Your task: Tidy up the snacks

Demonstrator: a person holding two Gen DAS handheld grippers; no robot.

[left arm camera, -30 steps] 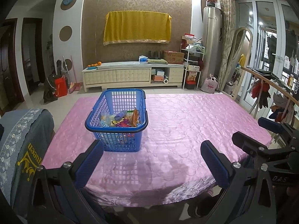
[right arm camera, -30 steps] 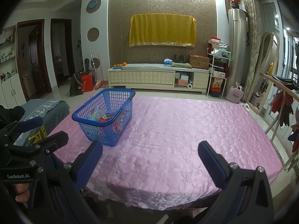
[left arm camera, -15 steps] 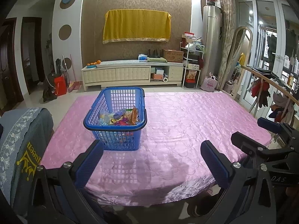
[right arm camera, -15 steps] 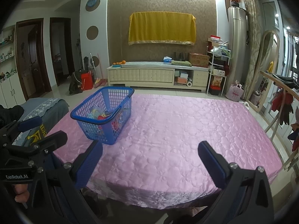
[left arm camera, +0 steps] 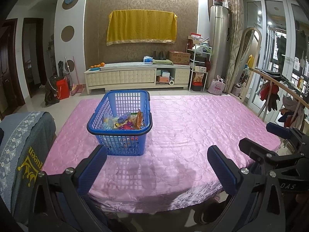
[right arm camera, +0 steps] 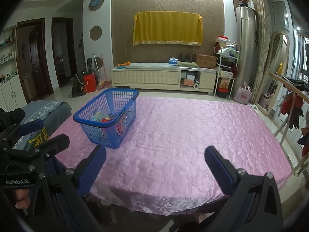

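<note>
Blue basket (left arm camera: 120, 124) lies directly ahead of the left gripper (left arm camera: 157, 171), nearer than the right gripper (right arm camera: 155, 169); both gape empty.

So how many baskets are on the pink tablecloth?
1: the blue basket sits on the left part of the pink tablecloth, holding snack packets. None appear elsewhere on it.

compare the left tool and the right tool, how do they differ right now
The left tool faces the blue basket almost head-on; the right tool has the basket off to its left and mostly bare pink tablecloth ahead. Both are open, empty, and held back at the table's near edge.
</note>
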